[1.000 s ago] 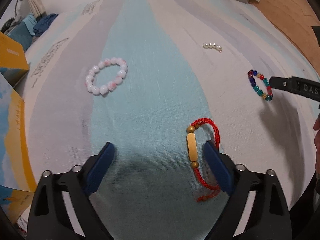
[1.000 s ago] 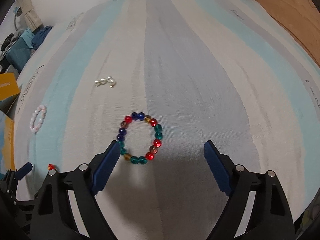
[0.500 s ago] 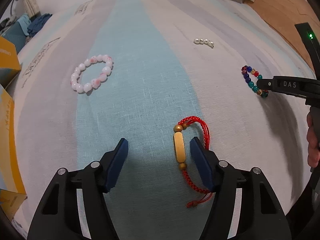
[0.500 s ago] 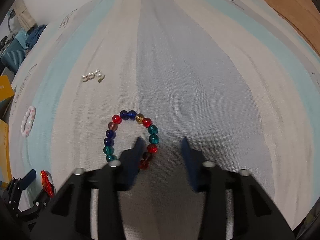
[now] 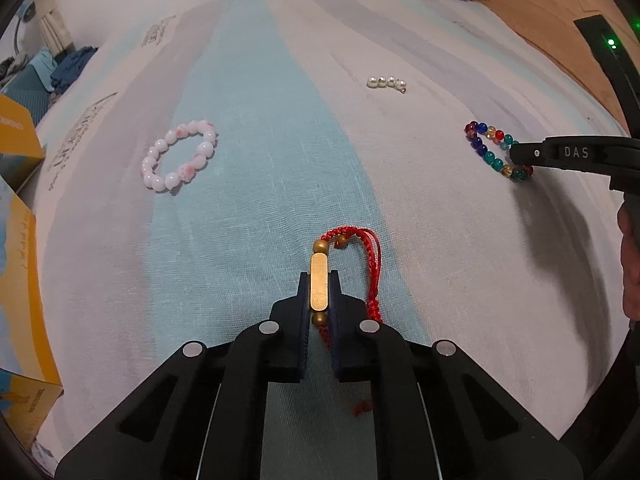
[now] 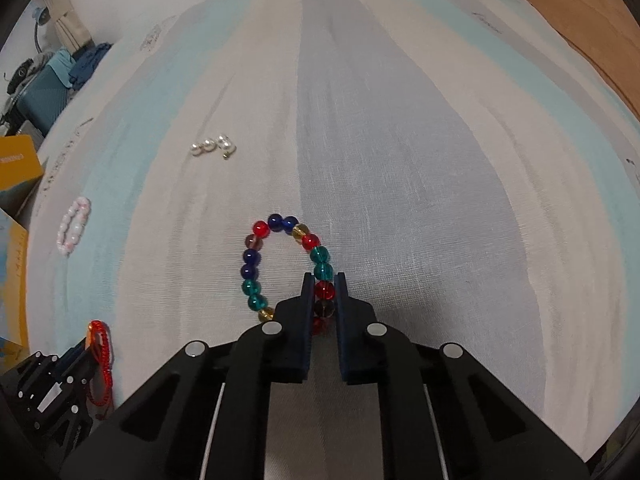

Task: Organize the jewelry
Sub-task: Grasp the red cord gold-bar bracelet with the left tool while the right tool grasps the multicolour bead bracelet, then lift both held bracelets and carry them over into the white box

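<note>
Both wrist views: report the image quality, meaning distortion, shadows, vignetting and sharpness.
Left wrist view: strong fisheye bowing of the striped cloth, dark corners, the red cord bracelet sharp, a soft shadow below the right gripper. Right wrist view: same bowing and vignette, a grey shadow around the gripper on the multicoloured bead bracelet, the room at far left soft.

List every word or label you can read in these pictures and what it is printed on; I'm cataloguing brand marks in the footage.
"DAS": white letters on the black side of the right tongs, seen from the left wrist view.
Grey print on the striped cloth: too blurred to read.
White lettering on the yellow box: too small to read.
Lettering down the yellow box edge: unreadable.
</note>
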